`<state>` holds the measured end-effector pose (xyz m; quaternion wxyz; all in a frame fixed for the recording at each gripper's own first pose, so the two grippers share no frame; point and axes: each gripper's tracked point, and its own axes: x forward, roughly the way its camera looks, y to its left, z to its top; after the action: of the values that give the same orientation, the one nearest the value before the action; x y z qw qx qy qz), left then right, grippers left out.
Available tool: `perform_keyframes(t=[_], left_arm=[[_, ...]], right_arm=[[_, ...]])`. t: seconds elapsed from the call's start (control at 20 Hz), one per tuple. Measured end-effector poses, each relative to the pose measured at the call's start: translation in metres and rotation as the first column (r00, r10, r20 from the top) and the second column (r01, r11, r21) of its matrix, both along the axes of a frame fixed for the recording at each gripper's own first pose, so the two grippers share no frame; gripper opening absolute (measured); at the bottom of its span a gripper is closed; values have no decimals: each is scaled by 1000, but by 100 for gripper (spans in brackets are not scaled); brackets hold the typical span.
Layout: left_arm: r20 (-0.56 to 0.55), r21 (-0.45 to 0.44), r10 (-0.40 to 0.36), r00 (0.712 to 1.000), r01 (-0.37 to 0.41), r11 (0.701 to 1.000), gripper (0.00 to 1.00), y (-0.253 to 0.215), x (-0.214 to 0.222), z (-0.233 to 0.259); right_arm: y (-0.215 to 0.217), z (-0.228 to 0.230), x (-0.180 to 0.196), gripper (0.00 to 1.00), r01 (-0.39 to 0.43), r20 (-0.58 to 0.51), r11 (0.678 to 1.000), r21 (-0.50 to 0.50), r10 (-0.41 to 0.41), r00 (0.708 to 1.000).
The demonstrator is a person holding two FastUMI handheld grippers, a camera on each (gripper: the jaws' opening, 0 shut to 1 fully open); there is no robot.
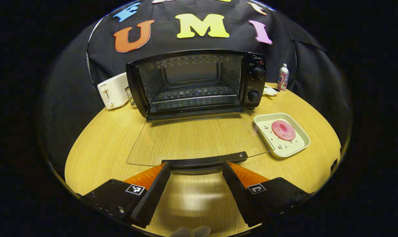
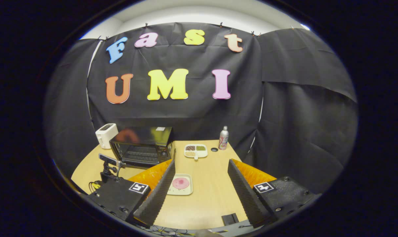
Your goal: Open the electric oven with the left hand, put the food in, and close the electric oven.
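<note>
The electric oven [image 1: 195, 82] stands on the wooden surface [image 1: 100, 144] with its glass door [image 1: 199, 140] folded down flat. The left claw [image 1: 196, 168] is spread apart at the door handle [image 1: 204, 161]. The pink food [image 1: 283, 130] lies on a white tray [image 1: 298, 144] right of the oven. The right claw [image 2: 201, 166] is spread apart, holding nothing.

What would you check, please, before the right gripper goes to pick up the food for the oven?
1. Oven door fully down: ok, it lies flat over the table.
2. Oven cavity free: ok, only the bare rack is seen inside.
3. Left gripper off the door handle: cannot tell; the fingers are spread on either side of it, contact unclear.
4. Right gripper ready: ok, open and holding nothing.
5. Food reachable: ok, the pink slice lies uncovered on the white plate, right of the door.
</note>
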<state>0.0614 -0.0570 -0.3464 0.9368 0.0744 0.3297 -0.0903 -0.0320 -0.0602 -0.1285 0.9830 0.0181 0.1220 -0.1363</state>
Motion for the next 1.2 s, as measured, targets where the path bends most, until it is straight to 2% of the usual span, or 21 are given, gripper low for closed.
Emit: perform_keyframes(t=[0.1,0.15,0.25,0.35,0.45,0.65,0.75,0.8,0.9,0.95,1.0,1.1,1.2], left_arm=[[0,-1,1,1000,-1,1000,97,0,1,2],[11,-11,6,1000,-6,1000,97,0,1,4],[28,-73,6,1000,-4,997,98,-4,-1,13],[59,-100,23,998,-17,995,98,0,-3,28],[108,-90,51,993,-41,995,98,11,-4,52],[168,-109,110,980,-92,990,97,20,-11,105],[192,-121,135,972,-113,986,98,20,-17,130],[211,-132,152,966,-126,983,97,19,-16,144],[242,-137,181,953,-151,979,97,17,-20,168],[255,-134,190,948,-160,978,97,16,-22,178],[266,-132,203,942,-173,976,97,15,-24,188],[281,-135,229,932,-198,971,97,13,-27,203],[293,-131,256,921,-227,965,97,12,-29,215]], right_arm=[[-3,-11,11,100,-18,-24,1000,10,19,1000],[-5,-19,17,97,-24,-44,1000,16,24,999],[-8,-37,34,97,-49,-79,998,36,52,996],[-11,-66,57,96,-81,-136,994,79,91,986],[-18,-104,82,94,-98,-218,988,122,123,968],[-28,-183,128,72,-140,-360,963,230,218,907],[-29,-213,150,72,-150,-414,949,276,258,873],[-27,-227,157,64,-155,-436,941,300,279,855],[-23,-257,174,55,-144,-483,925,353,312,818],[-22,-270,182,54,-141,-498,916,376,329,802],[-22,-278,188,48,-138,-516,910,391,341,786],[-27,-291,201,43,-143,-548,912,384,350,759],[-35,-304,206,41,-135,-601,918,374,351,718]])
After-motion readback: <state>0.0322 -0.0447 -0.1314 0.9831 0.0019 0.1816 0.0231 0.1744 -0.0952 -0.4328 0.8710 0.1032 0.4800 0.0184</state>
